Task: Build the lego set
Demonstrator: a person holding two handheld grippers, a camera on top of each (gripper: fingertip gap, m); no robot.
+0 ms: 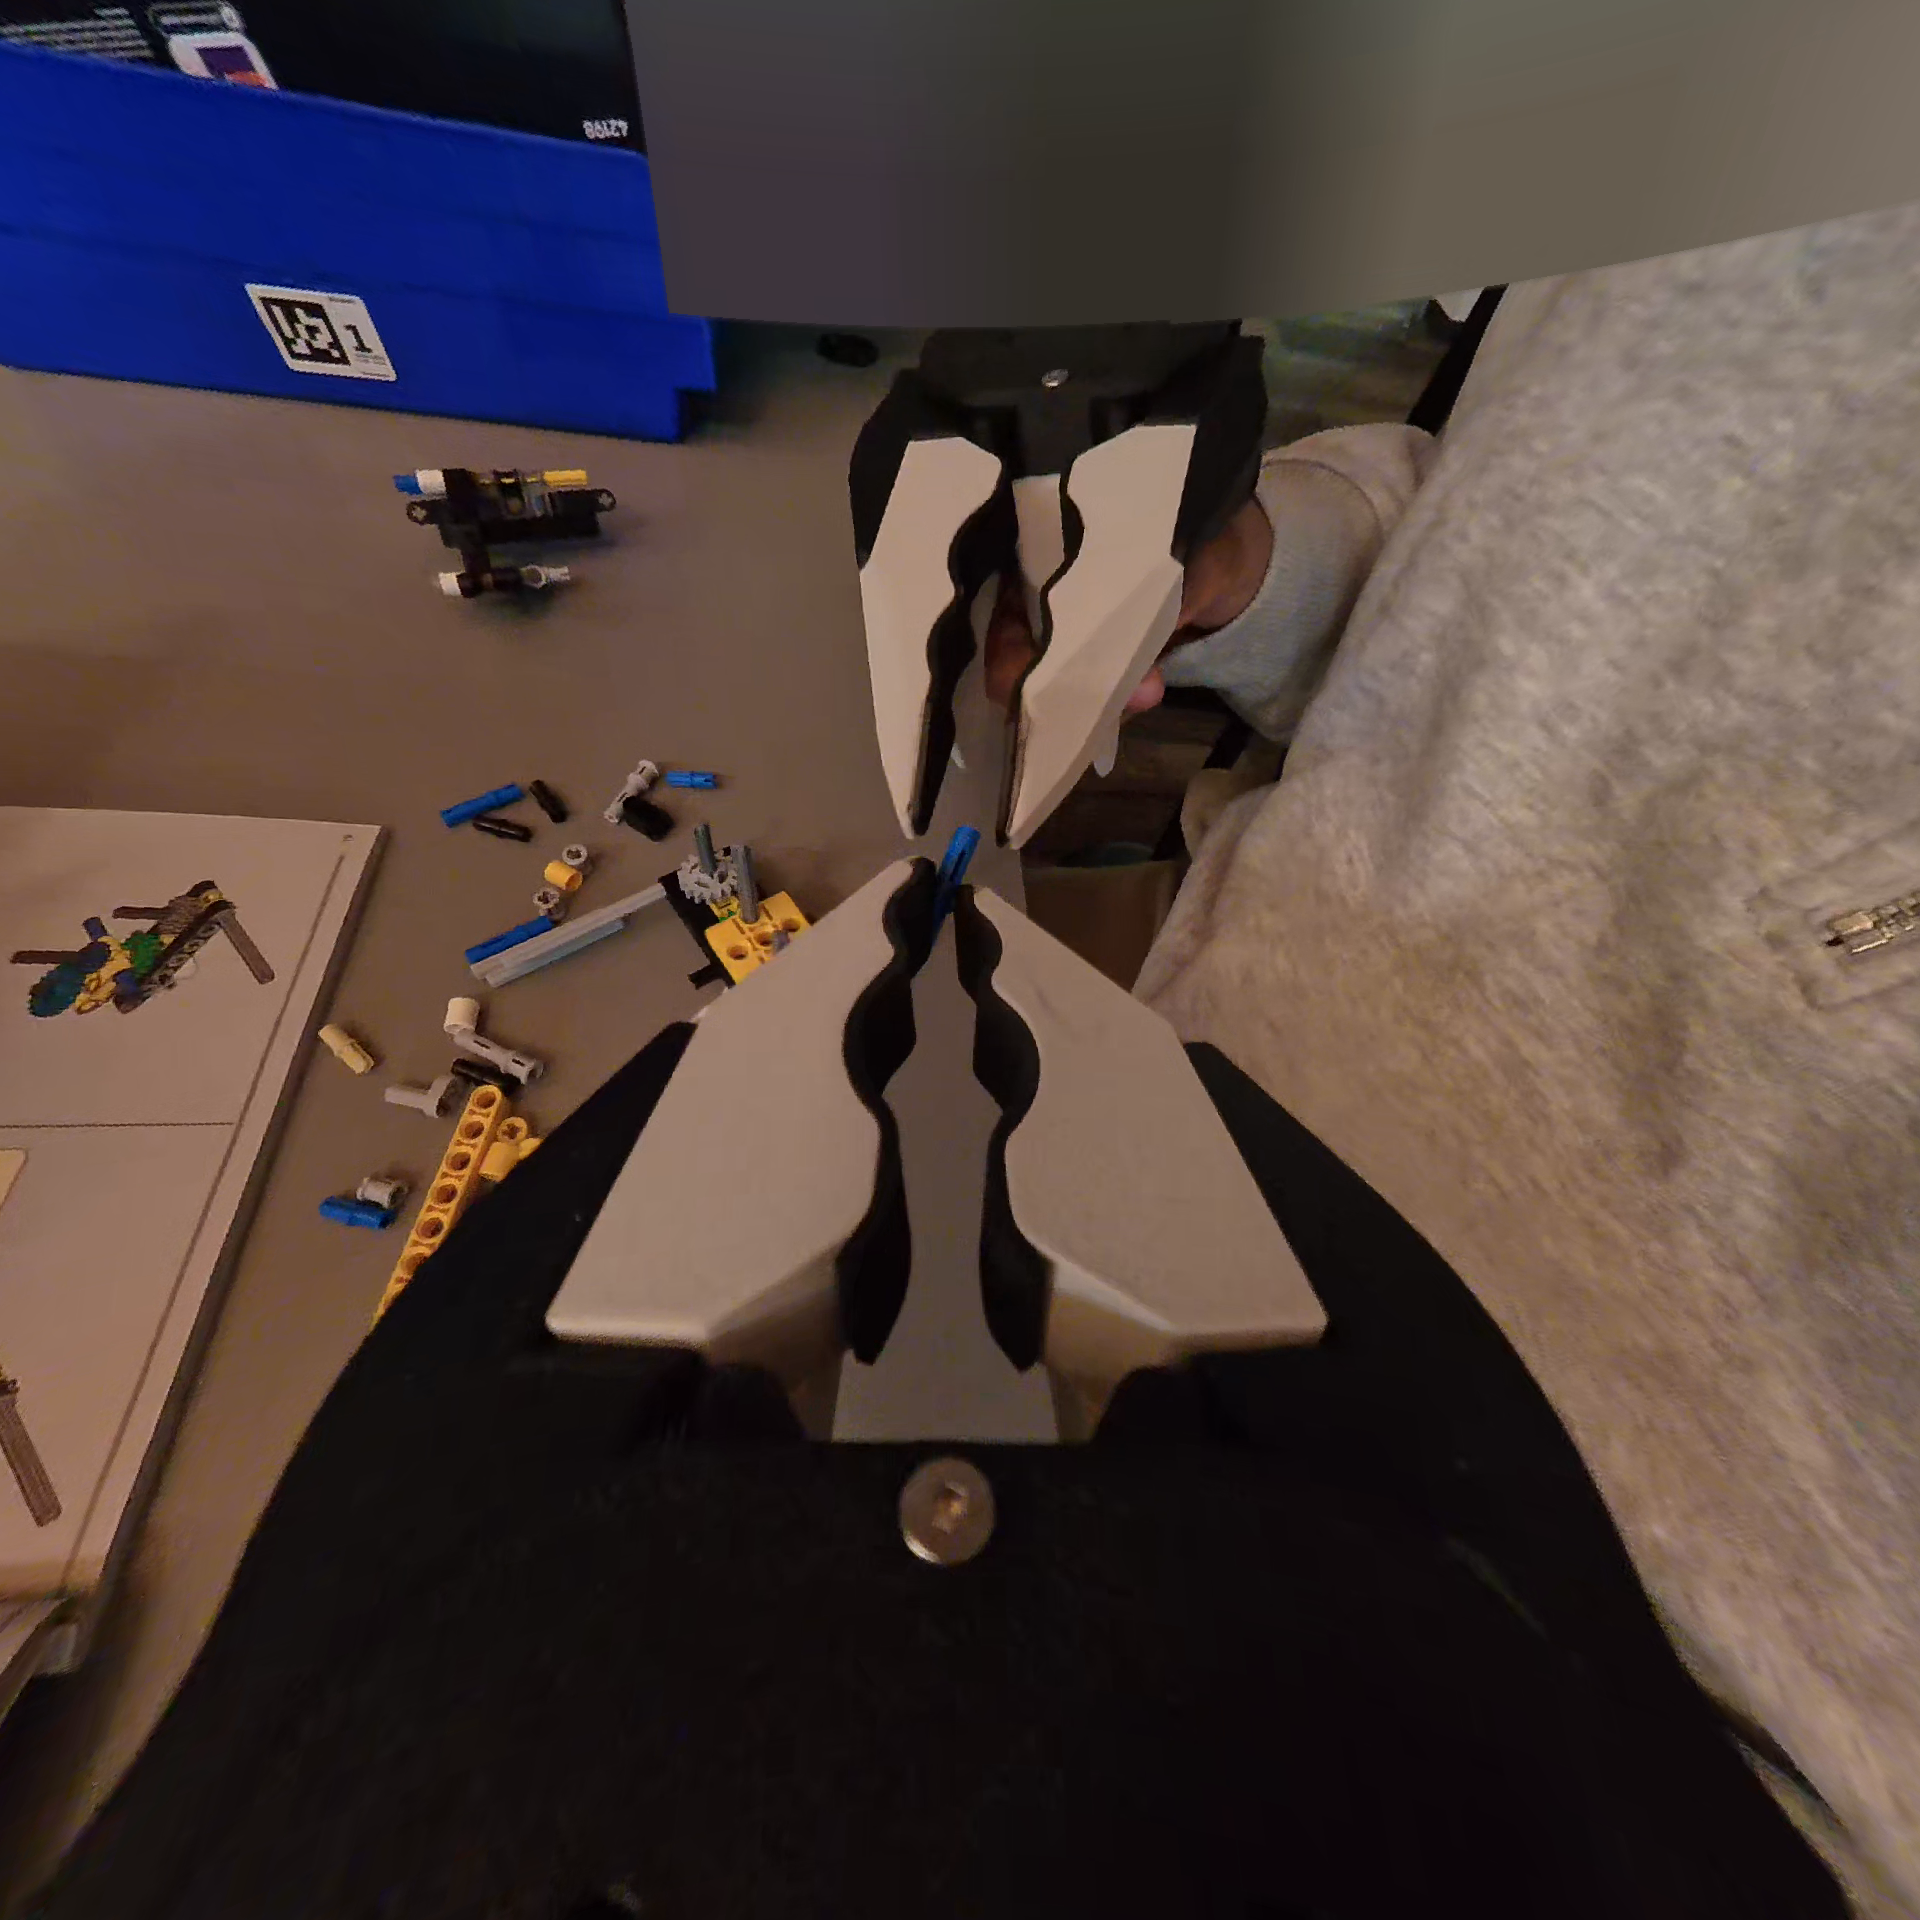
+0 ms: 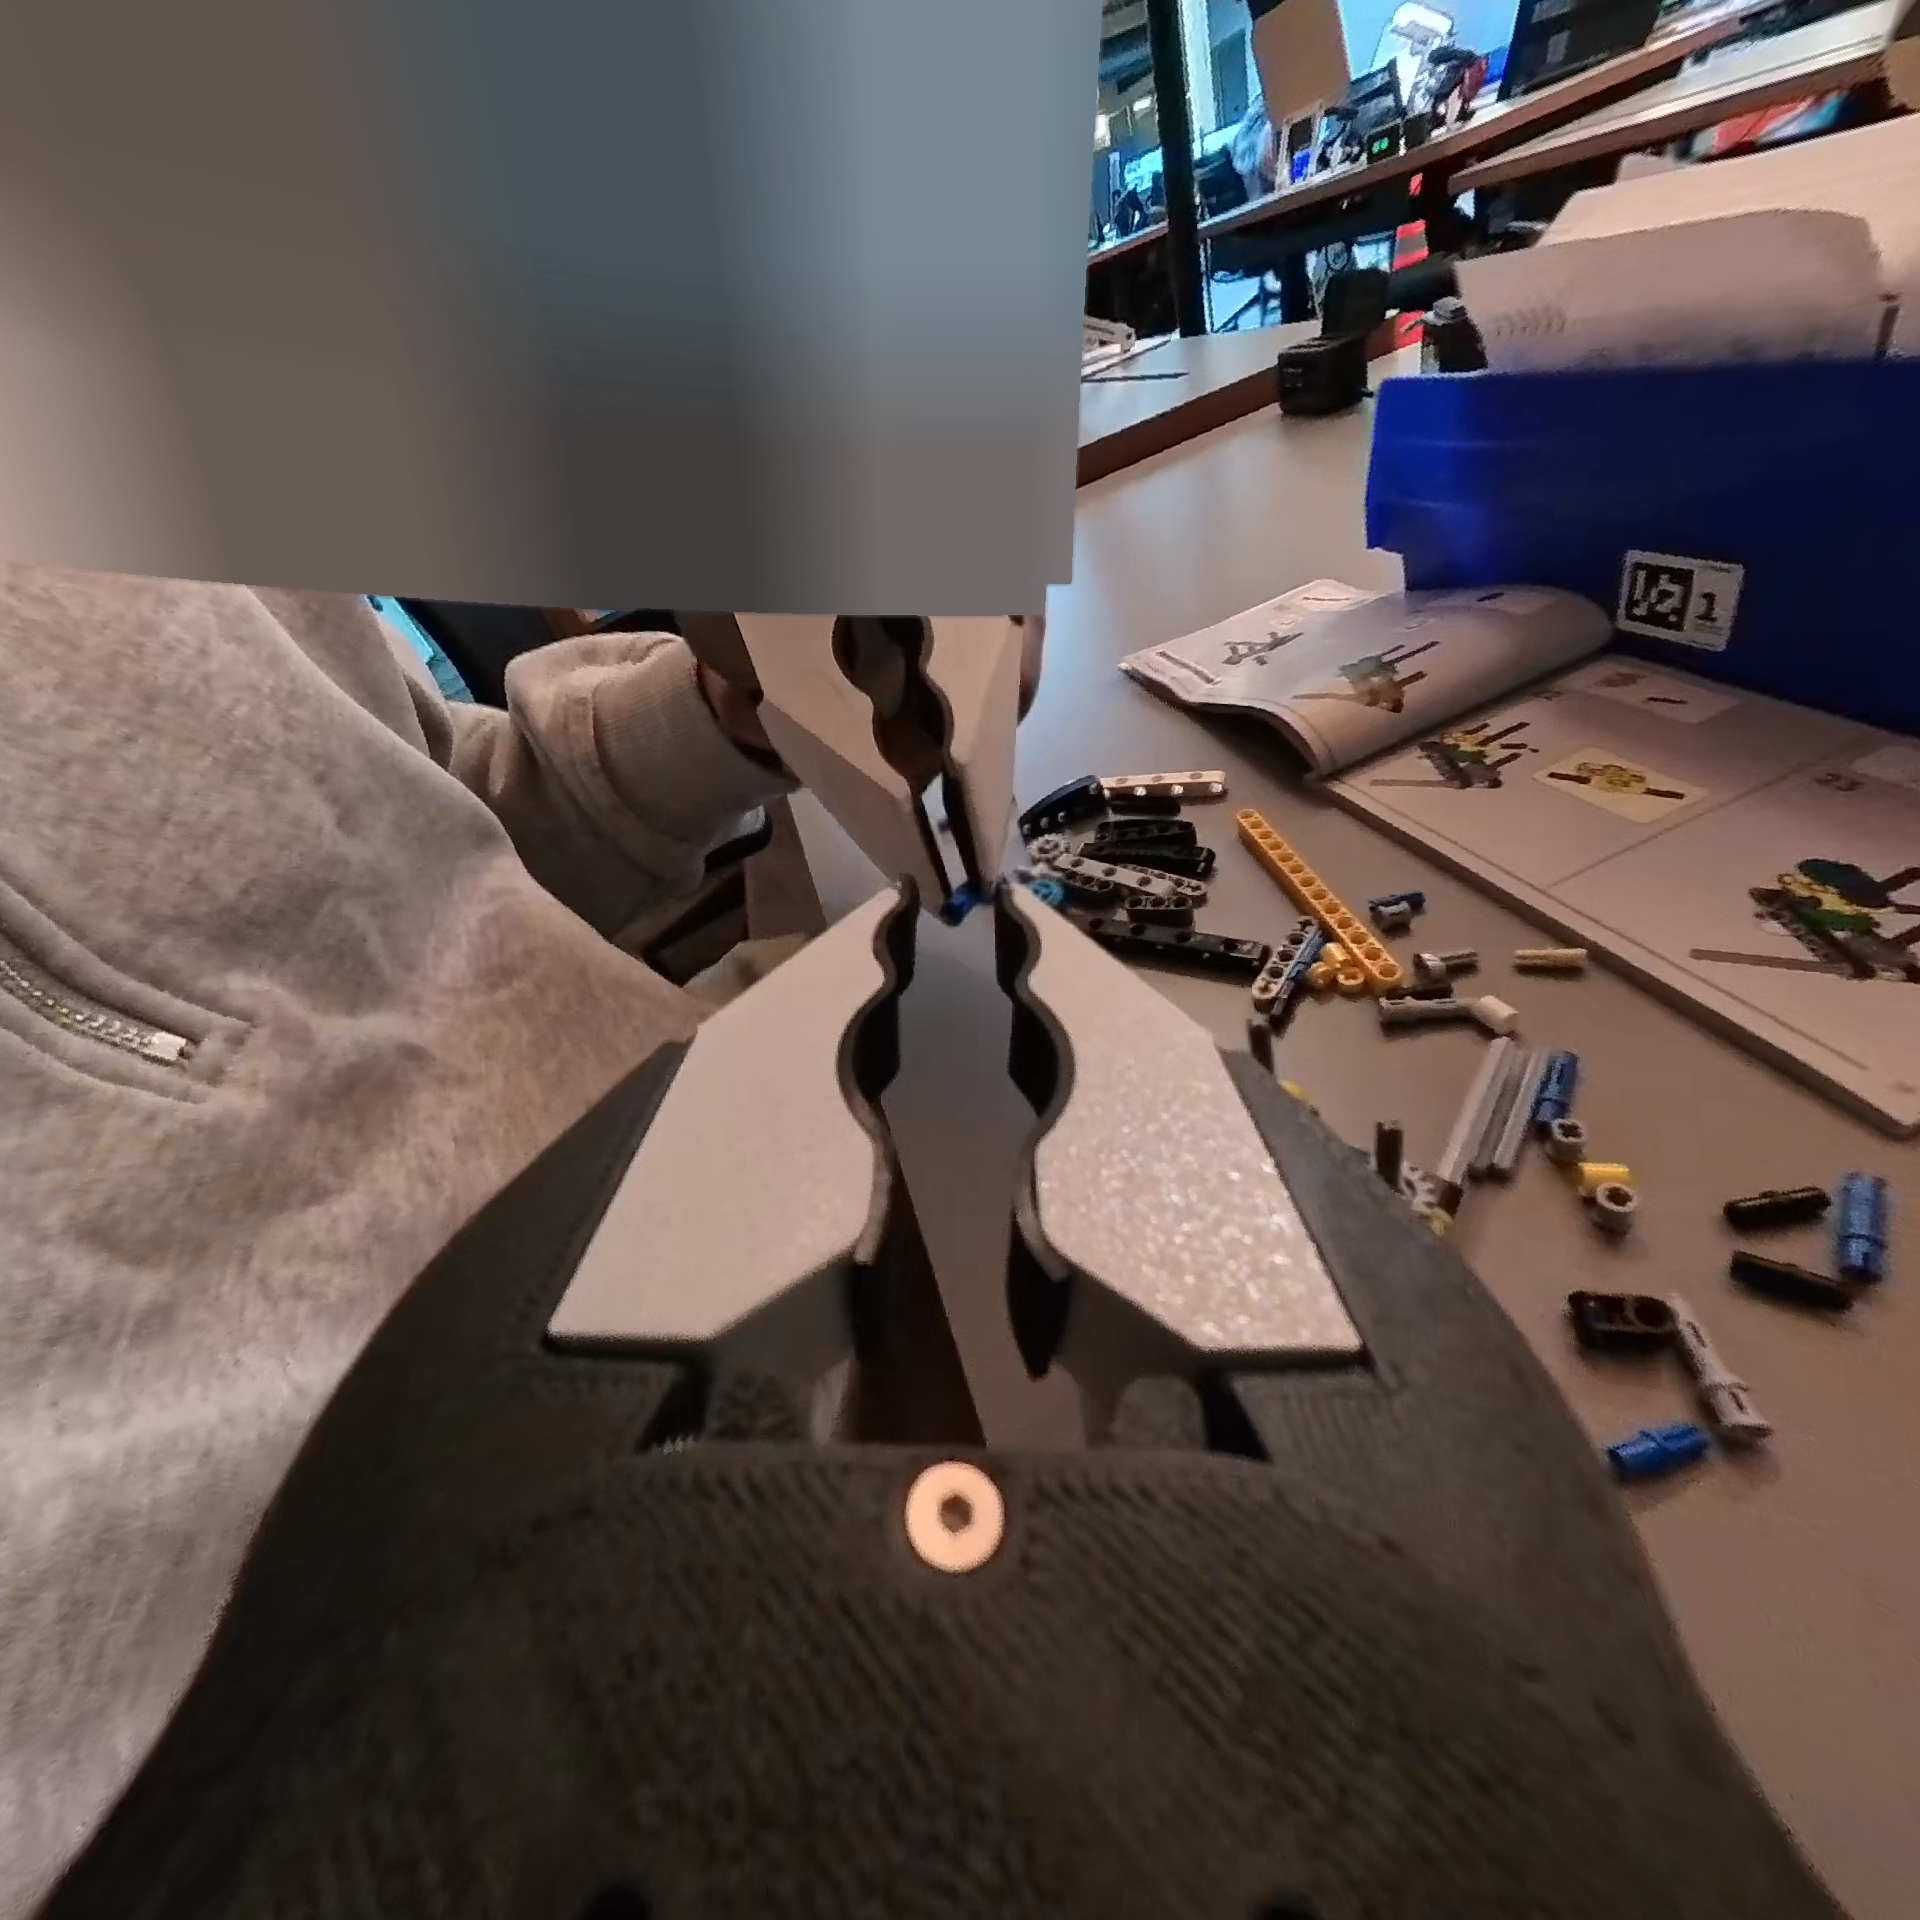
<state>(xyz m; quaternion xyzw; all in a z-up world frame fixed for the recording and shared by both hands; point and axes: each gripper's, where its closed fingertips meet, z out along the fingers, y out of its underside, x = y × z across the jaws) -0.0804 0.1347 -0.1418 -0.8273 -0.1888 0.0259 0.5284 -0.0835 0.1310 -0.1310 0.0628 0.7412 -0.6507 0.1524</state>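
Note:
My left gripper is shut on a small blue pin, which it holds in the air above the table edge. My right gripper faces it tip to tip, its jaws a little apart around the pin's free end. In the right wrist view my right gripper is open, and the left gripper comes in from above with the blue pin between the right fingertips. A yellow and grey part-build with a gear lies on the table. A small black part-build lies farther back.
Loose pins, axles and a long yellow beam are scattered on the grey table. An open instruction booklet lies beside them, with a blue bin behind it. The person's grey sweatshirt is close to both grippers. The tips of both grippers are at nearly the same place. The small black part-build is about equally far from each gripper, around 25 cm.

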